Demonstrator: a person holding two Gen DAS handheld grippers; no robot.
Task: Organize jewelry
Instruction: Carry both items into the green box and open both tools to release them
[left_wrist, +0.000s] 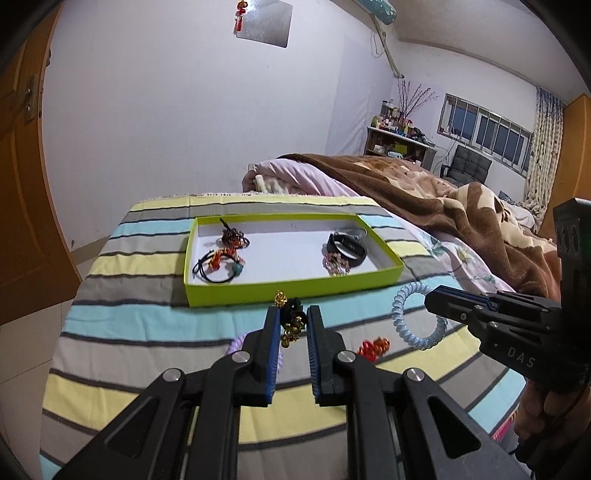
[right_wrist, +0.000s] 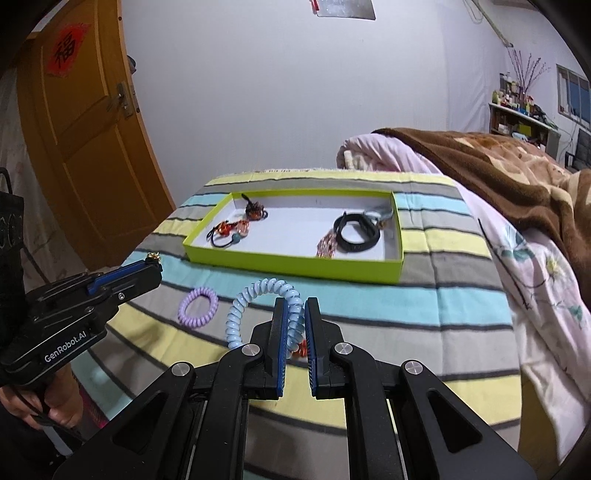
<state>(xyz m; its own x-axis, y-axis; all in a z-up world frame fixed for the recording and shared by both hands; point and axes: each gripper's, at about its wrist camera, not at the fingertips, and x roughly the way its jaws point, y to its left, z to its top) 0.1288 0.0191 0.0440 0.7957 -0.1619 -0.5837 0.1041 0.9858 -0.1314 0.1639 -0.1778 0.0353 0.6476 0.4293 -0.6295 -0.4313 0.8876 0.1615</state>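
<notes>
A lime green tray (left_wrist: 288, 291) (right_wrist: 295, 264) lies on the striped bedspread. It holds hair ties at its left and a black band (left_wrist: 347, 249) (right_wrist: 356, 230) with a pink beaded bracelet at its right. My left gripper (left_wrist: 292, 314) is shut on a black hair tie with gold bells (left_wrist: 290, 319), just in front of the tray. My right gripper (right_wrist: 295, 310) is shut on a light blue spiral hair tie (right_wrist: 258, 299) (left_wrist: 413, 317); it also shows in the left wrist view (left_wrist: 430, 300).
A purple spiral hair tie (right_wrist: 198, 307) lies left of the blue one. A red ornament (left_wrist: 373, 347) lies on the bedspread near my right gripper. A brown blanket (left_wrist: 443, 199) and pink quilt are piled to the right. A wooden door (right_wrist: 85, 140) stands left.
</notes>
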